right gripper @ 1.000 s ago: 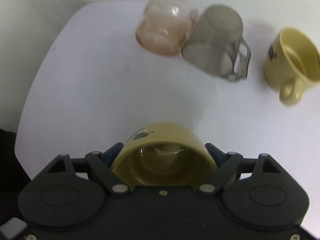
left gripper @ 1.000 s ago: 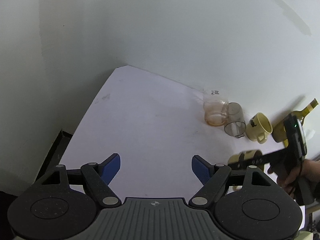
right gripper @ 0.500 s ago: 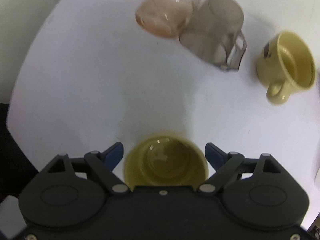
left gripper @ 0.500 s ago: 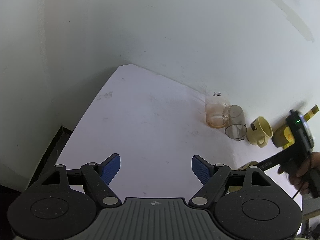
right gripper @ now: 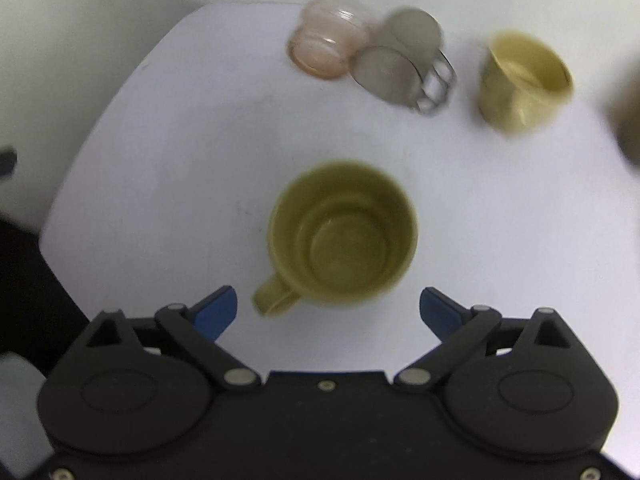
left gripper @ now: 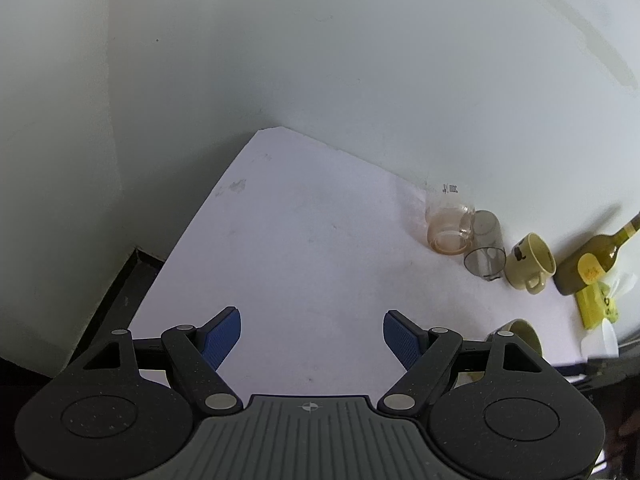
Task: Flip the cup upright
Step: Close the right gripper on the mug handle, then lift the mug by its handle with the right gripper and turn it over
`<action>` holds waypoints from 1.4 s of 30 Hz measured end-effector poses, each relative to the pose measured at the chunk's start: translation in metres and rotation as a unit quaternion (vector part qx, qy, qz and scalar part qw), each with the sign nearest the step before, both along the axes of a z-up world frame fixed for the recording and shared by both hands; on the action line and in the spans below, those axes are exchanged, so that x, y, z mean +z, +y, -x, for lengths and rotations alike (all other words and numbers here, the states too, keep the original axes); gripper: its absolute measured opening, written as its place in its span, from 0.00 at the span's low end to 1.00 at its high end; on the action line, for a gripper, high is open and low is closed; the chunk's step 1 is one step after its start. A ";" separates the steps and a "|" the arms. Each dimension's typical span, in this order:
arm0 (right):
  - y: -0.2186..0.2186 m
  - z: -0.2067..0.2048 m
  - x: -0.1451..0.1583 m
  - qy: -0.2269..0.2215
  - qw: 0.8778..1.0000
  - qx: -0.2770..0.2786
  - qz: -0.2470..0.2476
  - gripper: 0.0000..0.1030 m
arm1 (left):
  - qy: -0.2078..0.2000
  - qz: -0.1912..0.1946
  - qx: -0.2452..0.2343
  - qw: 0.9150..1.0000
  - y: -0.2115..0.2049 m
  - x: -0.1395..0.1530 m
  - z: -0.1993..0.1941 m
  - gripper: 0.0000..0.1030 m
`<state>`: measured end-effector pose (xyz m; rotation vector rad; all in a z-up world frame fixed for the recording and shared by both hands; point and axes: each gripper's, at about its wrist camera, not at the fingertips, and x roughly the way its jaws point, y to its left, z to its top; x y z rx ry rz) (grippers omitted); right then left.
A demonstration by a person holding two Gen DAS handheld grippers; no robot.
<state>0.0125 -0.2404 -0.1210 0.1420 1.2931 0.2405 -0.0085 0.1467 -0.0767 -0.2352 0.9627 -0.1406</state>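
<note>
A yellow mug (right gripper: 344, 236) stands upright on the white table (right gripper: 160, 128), mouth up, handle toward the near left. My right gripper (right gripper: 328, 312) is open and empty just behind it, its blue pads apart and clear of the mug. The mug also shows partly in the left wrist view (left gripper: 520, 336), behind the left gripper's right finger. My left gripper (left gripper: 312, 336) is open and empty above the bare near part of the table (left gripper: 304, 240).
At the table's far side a pink glass cup (right gripper: 324, 52) and a grey clear cup (right gripper: 404, 72) lie on their sides, beside a second yellow mug (right gripper: 524, 80). A green bottle (left gripper: 592, 260) and a yellow packet (left gripper: 598, 304) sit at the right.
The right gripper held the yellow mug between its pads, then opened and drew back. The mug now stands free on the table. The left gripper stayed almost still.
</note>
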 end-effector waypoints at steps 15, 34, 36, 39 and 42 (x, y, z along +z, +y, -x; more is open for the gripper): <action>0.020 -0.013 -0.027 -0.034 0.988 -0.137 0.055 0.92 | 0.003 -0.012 -0.055 0.998 -0.023 0.001 -0.016 0.74; 0.033 -0.021 -0.039 0.022 0.992 -0.096 0.076 0.22 | 0.003 0.014 -0.053 0.998 -0.026 0.000 -0.020 0.74; 0.030 -0.022 -0.034 0.019 0.992 -0.097 0.074 0.22 | 0.002 0.016 -0.055 0.998 -0.027 0.001 -0.021 0.74; 0.016 -0.025 -0.016 0.008 0.993 -0.113 0.024 0.21 | -0.001 0.017 -0.060 0.998 -0.030 0.002 -0.023 0.74; -0.001 -0.031 -0.001 0.006 0.993 -0.116 -0.020 0.16 | -0.001 0.019 -0.069 0.997 -0.034 0.002 -0.023 0.74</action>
